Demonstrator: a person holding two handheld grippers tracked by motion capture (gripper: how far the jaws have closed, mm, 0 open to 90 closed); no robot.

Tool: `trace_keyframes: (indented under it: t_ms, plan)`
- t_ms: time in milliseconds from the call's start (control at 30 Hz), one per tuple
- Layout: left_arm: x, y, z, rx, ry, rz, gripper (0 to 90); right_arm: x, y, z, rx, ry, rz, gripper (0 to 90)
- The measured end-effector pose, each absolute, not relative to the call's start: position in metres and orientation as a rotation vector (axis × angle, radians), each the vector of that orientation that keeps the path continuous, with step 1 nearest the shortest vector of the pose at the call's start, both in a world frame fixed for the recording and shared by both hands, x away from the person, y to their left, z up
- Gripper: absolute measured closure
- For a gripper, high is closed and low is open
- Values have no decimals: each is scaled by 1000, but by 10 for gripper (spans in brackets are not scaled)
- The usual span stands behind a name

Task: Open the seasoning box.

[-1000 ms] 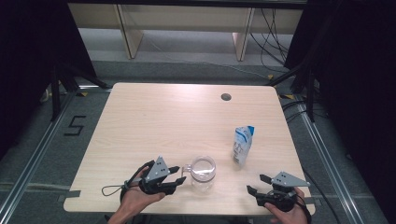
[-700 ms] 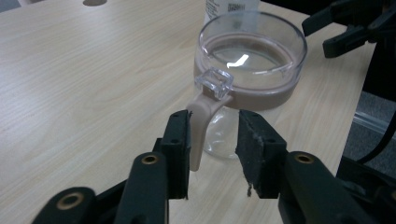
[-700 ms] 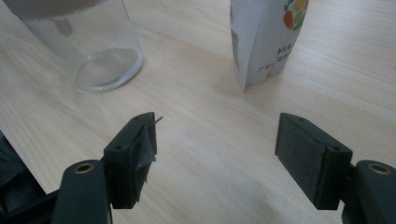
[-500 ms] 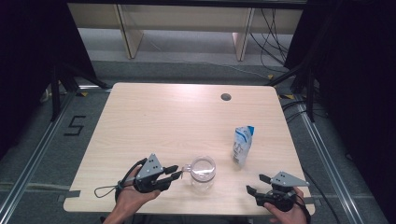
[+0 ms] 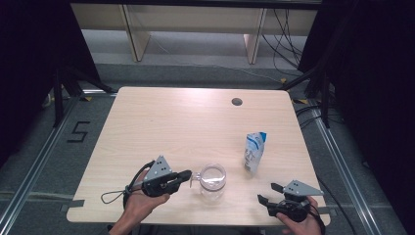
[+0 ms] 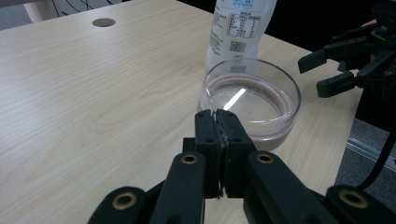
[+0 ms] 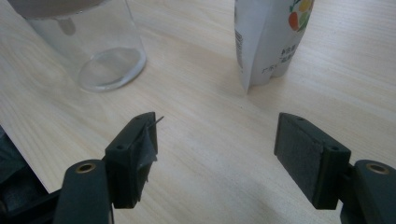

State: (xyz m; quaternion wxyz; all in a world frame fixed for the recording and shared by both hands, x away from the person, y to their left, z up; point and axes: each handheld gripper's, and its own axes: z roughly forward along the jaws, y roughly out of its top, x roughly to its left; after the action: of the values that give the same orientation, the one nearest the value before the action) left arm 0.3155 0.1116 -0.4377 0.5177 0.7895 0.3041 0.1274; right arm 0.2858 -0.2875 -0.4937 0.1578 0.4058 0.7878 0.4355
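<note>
A clear glass mug (image 5: 212,180) stands upright near the front edge of the tabletop (image 5: 181,122), about midway along it, its small handle turned toward the person's left. The left tongs (image 5: 185,175) lie level just beside that handle, tips pointing at it; their jaws have just been closing and in the left gripper view (image 6: 217,122) they now stand pressed flat together with nothing between them — the mug's rim (image 6: 252,100) sits just past the tips, and whether the tips touch the glass cannot be told. The left hand (image 5: 142,203) grips the tongs from below at the front edge. The right tongs (image 5: 268,193) rest close to the front right corner of the tabletop, held by the right hand (image 5: 301,223), jaws spread wide and holding nothing; in the right gripper view (image 7: 215,140) bare wood shows between the two pads. A white and blue stand-up pouch (image 5: 254,152) stands upright toward the right edge, behind and to the right of the mug and apart from it — well clear of both tongs. A round cable hole (image 5: 237,102) sits near the back edge.
</note>
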Motion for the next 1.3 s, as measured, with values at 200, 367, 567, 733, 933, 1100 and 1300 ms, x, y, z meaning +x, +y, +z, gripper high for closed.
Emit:
trace_keyframes:
  t_ms: [200,367,567,733,933,1100,1300]
  plan:
    - [318,107,-436,1891,705,308,890,286,-286,-493,1153,2258,1248,320]
    - [320,106,-437,1901,703,308,891,284,-286,-492,1153,2258,1242,327]
    - [323,102,-440,1907,706,306,891,282,-282,-492,1137,2260,1253,333]
    - [327,101,-442,1909,714,310,891,280,-279,-491,1137,2272,1267,338]
    - [327,101,-443,1908,711,299,891,281,-279,-490,1105,2272,1251,339]
    - [327,101,-443,1903,706,304,891,280,-277,-491,1108,2281,1267,343]
    - [327,101,-445,1892,713,293,891,279,-274,-490,1122,2281,1281,370]
